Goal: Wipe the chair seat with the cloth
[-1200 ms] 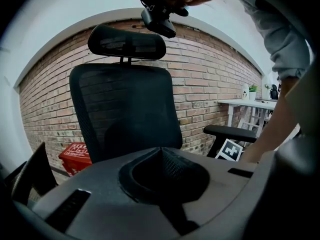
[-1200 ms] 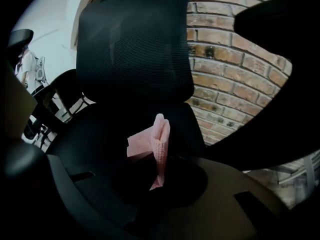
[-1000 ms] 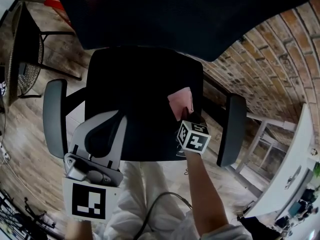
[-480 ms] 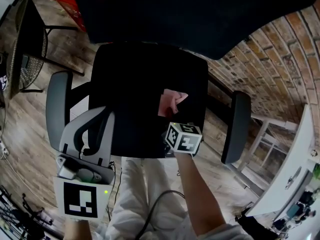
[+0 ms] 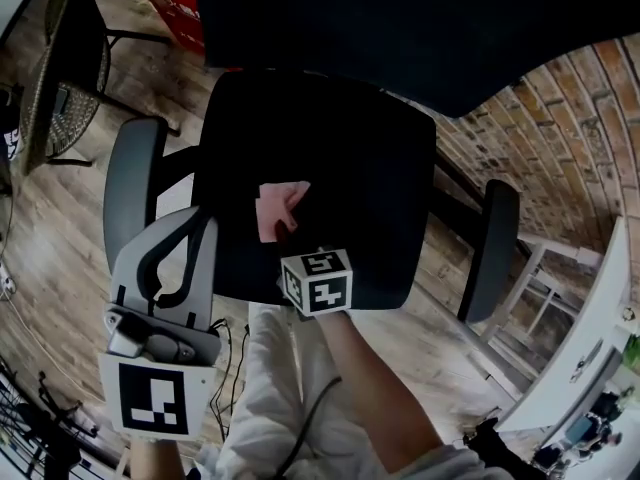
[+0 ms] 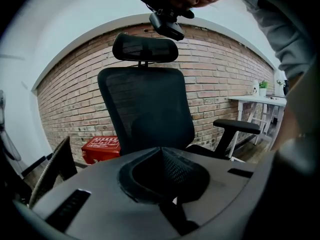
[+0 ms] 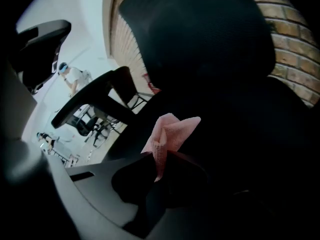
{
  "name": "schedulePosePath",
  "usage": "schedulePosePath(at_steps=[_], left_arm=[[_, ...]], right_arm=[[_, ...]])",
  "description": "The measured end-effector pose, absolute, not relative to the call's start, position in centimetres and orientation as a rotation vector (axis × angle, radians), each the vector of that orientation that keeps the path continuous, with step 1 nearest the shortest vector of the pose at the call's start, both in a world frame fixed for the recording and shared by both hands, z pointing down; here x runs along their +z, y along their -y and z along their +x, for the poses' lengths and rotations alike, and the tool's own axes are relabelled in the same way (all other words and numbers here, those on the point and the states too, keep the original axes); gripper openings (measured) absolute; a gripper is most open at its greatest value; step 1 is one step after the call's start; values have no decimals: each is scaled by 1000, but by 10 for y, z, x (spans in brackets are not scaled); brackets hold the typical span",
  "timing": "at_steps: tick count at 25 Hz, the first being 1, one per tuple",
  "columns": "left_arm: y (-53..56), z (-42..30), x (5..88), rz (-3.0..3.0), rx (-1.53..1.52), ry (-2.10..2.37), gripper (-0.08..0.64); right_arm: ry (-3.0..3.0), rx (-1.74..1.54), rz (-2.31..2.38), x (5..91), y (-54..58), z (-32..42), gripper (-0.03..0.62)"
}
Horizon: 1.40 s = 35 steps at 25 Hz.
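Right hand-held gripper (image 5: 286,234) clamps crumpled pink cloth (image 5: 277,206) onto front-left part of black fabric chair seat (image 5: 350,168). Bulk of seat lies rightward and rearward. Left hand-held gripper (image 5: 195,223) closed, empty, beside grey armrest (image 5: 130,183).

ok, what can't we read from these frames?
- Cloth to seat contact: the head and right gripper views show only black under the cloth, so touching or lifted cannot be told.
- Dirt on the seat: too dark in every view.
- Chair base: hidden beneath the seat in the head view, and blocked by the left gripper body in its own view.
- Red box print: too small and blurred.
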<state>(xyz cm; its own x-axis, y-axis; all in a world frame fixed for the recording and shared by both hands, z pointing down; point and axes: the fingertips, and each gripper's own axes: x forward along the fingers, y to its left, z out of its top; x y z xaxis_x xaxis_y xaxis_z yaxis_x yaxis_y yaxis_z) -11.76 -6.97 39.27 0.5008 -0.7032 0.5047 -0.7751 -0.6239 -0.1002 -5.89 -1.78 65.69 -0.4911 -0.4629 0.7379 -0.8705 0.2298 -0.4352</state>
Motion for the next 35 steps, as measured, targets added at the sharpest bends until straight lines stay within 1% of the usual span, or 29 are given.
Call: schedulePosePath(at_steps=[9, 14, 21, 35], left_arm=[[61, -159, 393, 2533, 778, 1365, 18], [58, -172, 399, 2500, 790, 1379, 18], [57, -162, 399, 2517, 776, 1355, 18], [57, -106, 396, 2624, 760, 1224, 18]], right_arm=[[2213, 1083, 901, 643, 11, -163, 52], [2227, 1054, 861, 642, 13, -179, 52], [2134, 1058, 997, 652, 11, -136, 54], [1854, 1024, 1376, 663, -9, 24, 54]])
